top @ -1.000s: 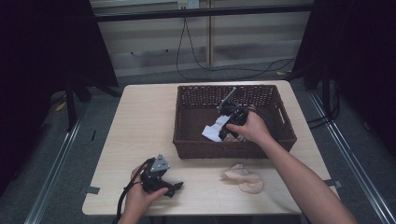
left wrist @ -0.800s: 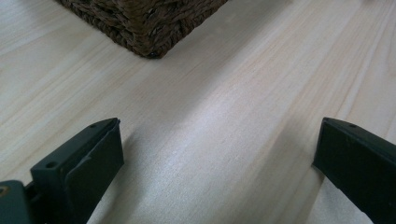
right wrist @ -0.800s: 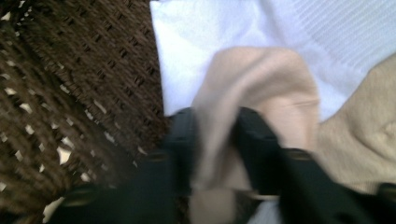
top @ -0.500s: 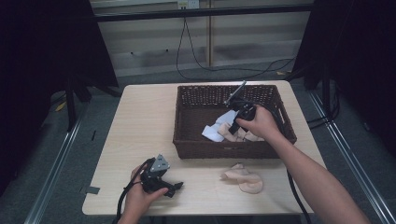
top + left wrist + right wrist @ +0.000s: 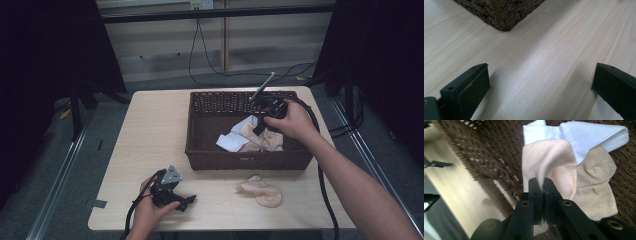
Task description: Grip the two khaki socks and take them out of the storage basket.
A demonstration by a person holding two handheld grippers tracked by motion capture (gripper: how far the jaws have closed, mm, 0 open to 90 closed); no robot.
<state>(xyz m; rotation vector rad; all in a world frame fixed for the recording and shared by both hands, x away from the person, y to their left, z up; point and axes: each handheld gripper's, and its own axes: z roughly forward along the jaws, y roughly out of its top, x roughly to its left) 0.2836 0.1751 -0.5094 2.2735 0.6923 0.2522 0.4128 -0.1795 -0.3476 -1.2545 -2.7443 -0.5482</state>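
A dark wicker basket [image 5: 240, 161] stands on the wooden table and holds a few socks. My right gripper [image 5: 259, 131] is inside it, shut on a fold of a peach sock [image 5: 248, 131], which hangs up off the basket floor. In the right gripper view the closed jaw tips [image 5: 542, 182] pinch that peach sock [image 5: 544, 160], with a white ribbed sock [image 5: 586, 135] and a tan sock [image 5: 596, 185] lying just behind it. My left gripper [image 5: 187, 202] rests near the table's front left, open, its jaws [image 5: 540, 87] wide apart over bare wood.
Another peach sock [image 5: 262, 191] lies bunched on the table in front of the basket. The basket's corner [image 5: 504, 12] sits ahead of the left gripper. A black cable trails from the right gripper past the table's right edge.
The right gripper has closed on the peach sock and risen with it, pulling it up off the pile in the basket. The left gripper has stayed put.
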